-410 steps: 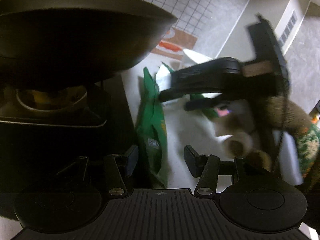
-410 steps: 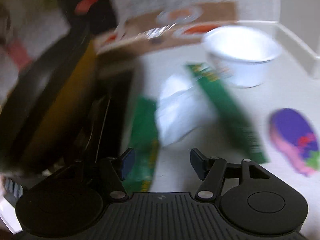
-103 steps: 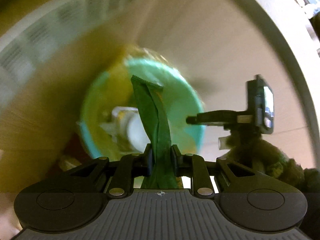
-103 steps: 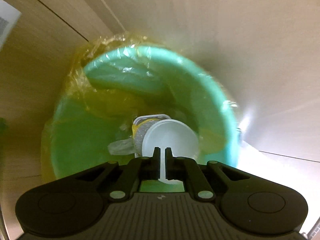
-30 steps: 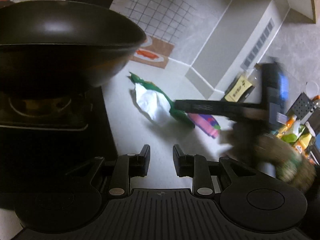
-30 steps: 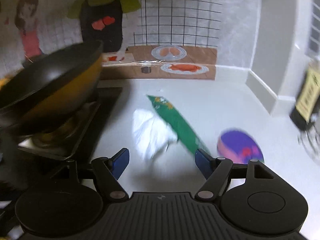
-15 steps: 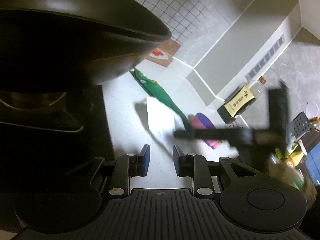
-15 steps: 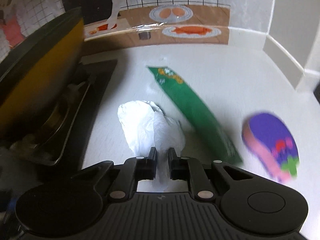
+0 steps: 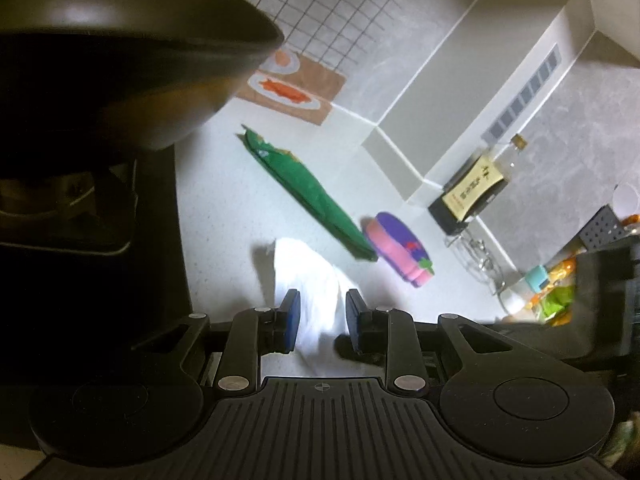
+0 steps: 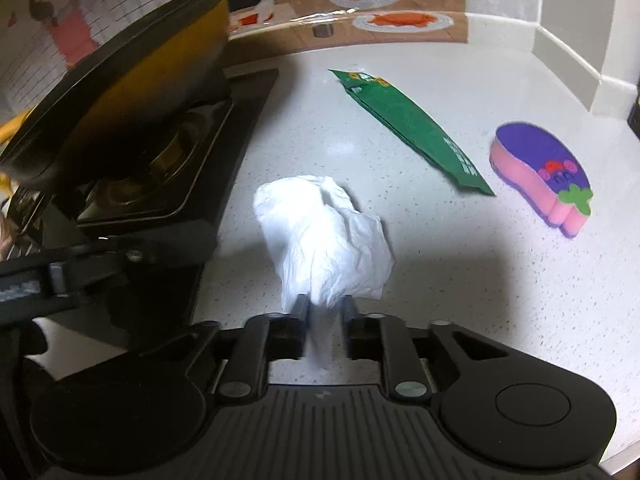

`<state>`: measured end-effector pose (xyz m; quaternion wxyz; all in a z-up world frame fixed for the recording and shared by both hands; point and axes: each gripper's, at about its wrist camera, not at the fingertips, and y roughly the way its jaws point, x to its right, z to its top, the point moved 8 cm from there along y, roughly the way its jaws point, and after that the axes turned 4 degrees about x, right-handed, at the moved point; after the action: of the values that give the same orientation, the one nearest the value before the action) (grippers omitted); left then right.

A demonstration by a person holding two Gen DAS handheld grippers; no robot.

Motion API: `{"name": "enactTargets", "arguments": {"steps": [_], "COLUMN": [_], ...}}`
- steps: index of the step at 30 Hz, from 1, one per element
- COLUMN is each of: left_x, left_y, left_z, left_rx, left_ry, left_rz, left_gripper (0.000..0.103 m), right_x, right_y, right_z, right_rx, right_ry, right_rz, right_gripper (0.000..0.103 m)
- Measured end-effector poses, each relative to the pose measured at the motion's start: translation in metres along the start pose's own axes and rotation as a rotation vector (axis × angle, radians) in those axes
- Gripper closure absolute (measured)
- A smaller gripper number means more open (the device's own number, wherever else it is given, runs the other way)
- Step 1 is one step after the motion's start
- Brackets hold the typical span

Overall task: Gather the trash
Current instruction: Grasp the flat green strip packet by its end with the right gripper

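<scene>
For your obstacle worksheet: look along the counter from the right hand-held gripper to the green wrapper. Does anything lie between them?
Yes. The crumpled white tissue lies directly ahead of the right hand-held gripper, its near end between the jaws. The green wrapper lies beyond it, further back and to the right, apart from the tissue.

The right gripper (image 10: 325, 308), shut half a second ago, has just been opening around the tissue (image 10: 324, 236). A second ago it stood wide, back from it.
</scene>
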<state>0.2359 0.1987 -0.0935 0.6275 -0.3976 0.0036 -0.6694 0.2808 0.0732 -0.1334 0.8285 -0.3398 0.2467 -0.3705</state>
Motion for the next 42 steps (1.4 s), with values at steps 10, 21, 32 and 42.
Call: {"name": "enactTargets", "arguments": {"steps": [10,21,32,42], "left_x": [-0.003,-0.022,-0.037,-0.018], "left_y": [0.003,-0.011,-0.004,0.013], "left_z": [0.004,0.007,0.01,0.009], "left_rx": [0.003,0.038,0.02,-0.015], "left_ry": [0.011,-0.019,-0.056,-0.037], "left_rz": [0.038,-0.022,-0.007,-0.022], "left_gripper": [0.075,0.075,0.075,0.075], "right_x": [0.037,0.03,0.052,0.051], "right_y": [-0.031,0.085,0.127,0.062], "right_z": [0.052,0.137,0.121,0.092], "right_rx": [0.165,0.088,-0.06,-0.034], "right_ry": [-0.03,-0.153,0.0,0.05], "right_rz": [-0.084,-0.152,-0.105,-0.057], "right_gripper": [0.031,0.026,0.051,0.087]}}
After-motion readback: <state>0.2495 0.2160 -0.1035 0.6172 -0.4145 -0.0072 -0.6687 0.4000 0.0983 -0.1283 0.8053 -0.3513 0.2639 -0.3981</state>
